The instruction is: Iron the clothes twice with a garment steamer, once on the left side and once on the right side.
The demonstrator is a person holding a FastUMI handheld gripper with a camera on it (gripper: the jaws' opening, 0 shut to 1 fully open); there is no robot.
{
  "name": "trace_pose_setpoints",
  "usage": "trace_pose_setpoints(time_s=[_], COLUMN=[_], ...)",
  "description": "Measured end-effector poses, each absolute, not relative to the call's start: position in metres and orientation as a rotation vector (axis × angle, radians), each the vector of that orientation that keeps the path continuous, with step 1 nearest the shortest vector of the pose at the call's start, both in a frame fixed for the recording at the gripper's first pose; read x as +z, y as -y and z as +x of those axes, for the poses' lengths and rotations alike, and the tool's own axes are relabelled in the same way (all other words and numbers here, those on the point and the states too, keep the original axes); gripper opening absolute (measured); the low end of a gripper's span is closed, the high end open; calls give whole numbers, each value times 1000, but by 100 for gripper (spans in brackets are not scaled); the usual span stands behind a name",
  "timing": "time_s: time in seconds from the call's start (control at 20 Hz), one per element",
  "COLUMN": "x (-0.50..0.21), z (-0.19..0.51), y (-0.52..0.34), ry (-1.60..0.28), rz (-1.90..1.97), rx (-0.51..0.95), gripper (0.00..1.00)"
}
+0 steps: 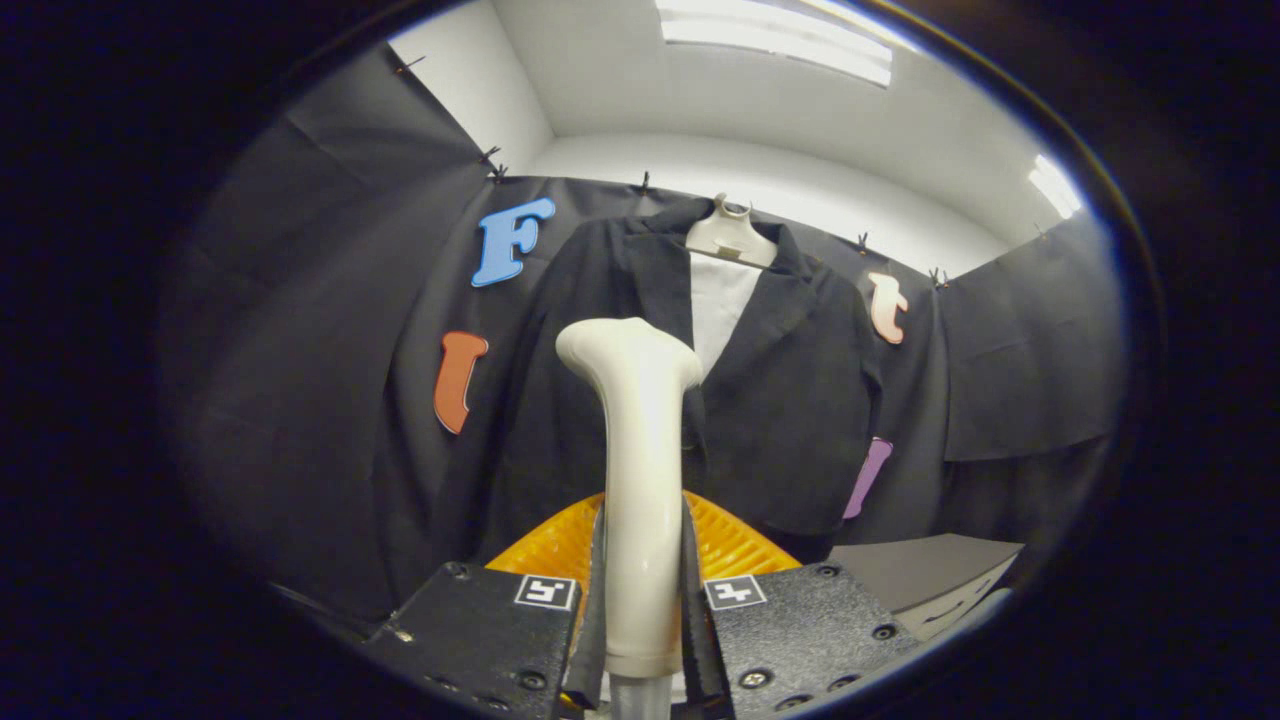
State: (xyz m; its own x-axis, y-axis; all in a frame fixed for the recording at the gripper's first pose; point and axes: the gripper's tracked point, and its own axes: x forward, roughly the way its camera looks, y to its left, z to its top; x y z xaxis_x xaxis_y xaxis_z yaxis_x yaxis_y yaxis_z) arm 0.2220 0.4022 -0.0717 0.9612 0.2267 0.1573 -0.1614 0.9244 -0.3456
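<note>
Clamping the garment steamer [640, 470] upright, both fingers of the gripper [642, 590] are pressing its handle, black jacket [790, 400] hanging beyond.

the tongs [642, 600] point forward and slightly up, both fingers [595, 600] pressed on the steamer handle [640, 450].

- The gripper [642, 600] clamps the garment steamer [638, 480] upright between its fingers.
- Open air lies between the steamer head and the hanging black jacket [800, 400].
- An orange ribbed surface [735, 540] sits just ahead, below.
</note>
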Motion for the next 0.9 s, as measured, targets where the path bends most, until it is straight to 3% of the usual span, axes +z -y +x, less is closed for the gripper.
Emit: trace_pose_setpoints(time_s=[0.9], x=[-198], z=[196], y=[-360], ry=[-80], rz=[-400], rx=[185], gripper=[34])
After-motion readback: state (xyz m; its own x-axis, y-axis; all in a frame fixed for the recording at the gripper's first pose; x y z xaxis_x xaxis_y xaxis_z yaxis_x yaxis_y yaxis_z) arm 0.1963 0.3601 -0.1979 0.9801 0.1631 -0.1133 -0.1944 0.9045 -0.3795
